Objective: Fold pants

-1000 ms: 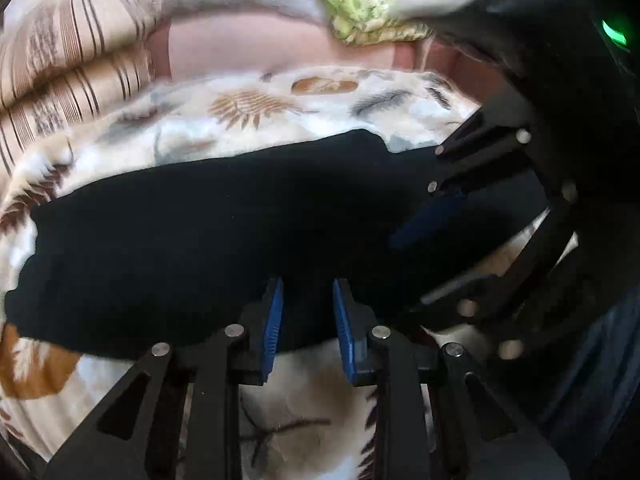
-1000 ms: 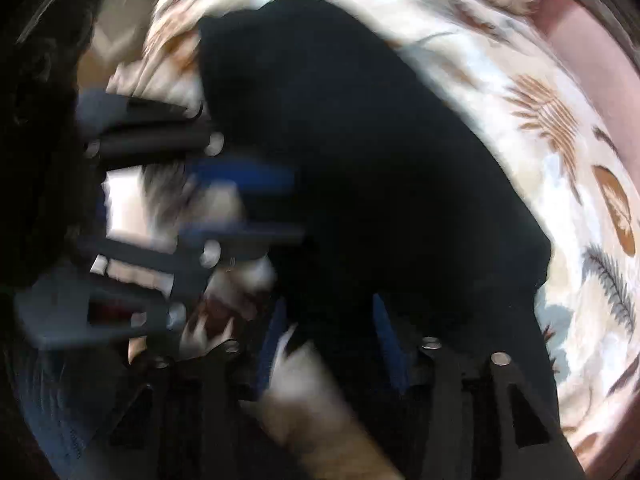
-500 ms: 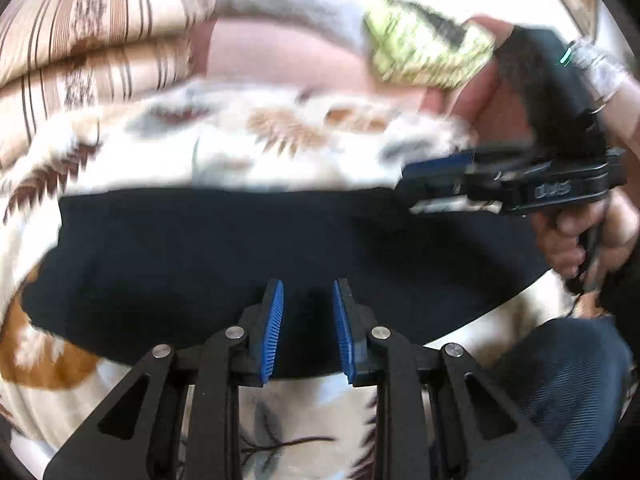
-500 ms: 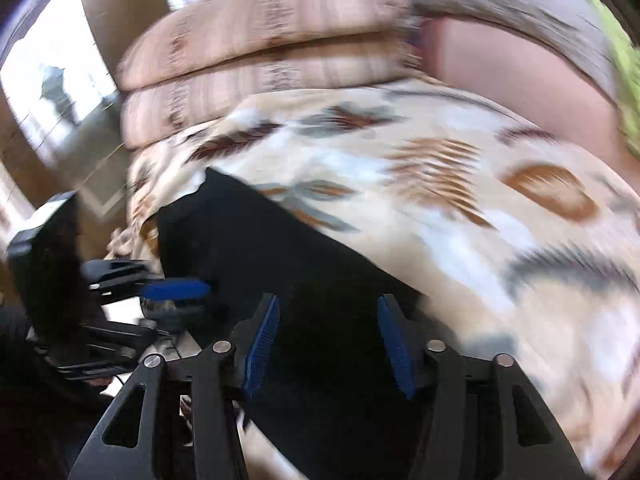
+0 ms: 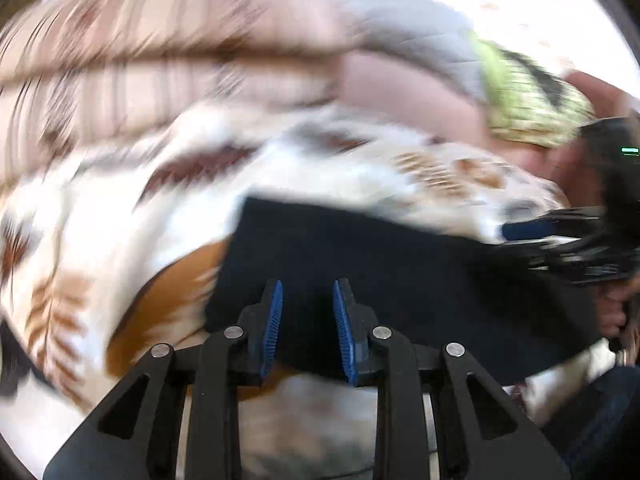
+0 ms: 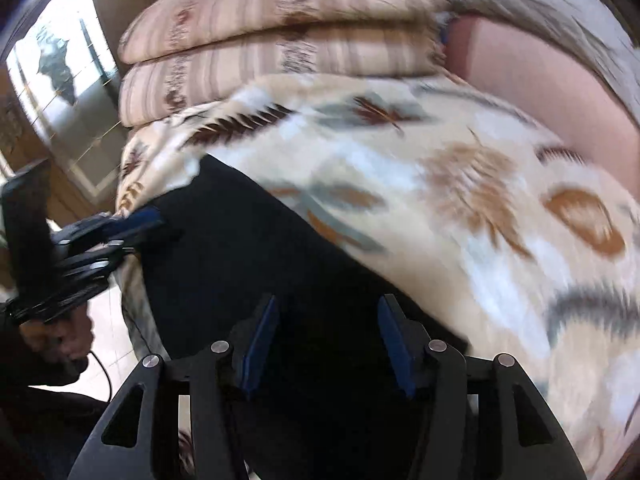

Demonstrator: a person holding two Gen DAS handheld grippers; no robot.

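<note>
Black pants [image 5: 400, 280] lie folded in a flat band on the leaf-print blanket [image 5: 100, 240]; both views motion-blurred.
Left gripper [image 5: 307, 322] released, blue pads apart over the pants' near edge, nothing between them. Right gripper [image 6: 326, 350] likewise spread wide above the dark cloth, gripping nothing. Striped folded bedding [image 6: 280, 40] stacked behind the blanket. No containers visible.

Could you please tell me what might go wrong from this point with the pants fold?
Both the left gripper and right gripper are open over the black pants, so a closing pinch may catch only the top layer and undo the fold. The soft patterned blanket underneath might get pinched along with the cloth.
</note>
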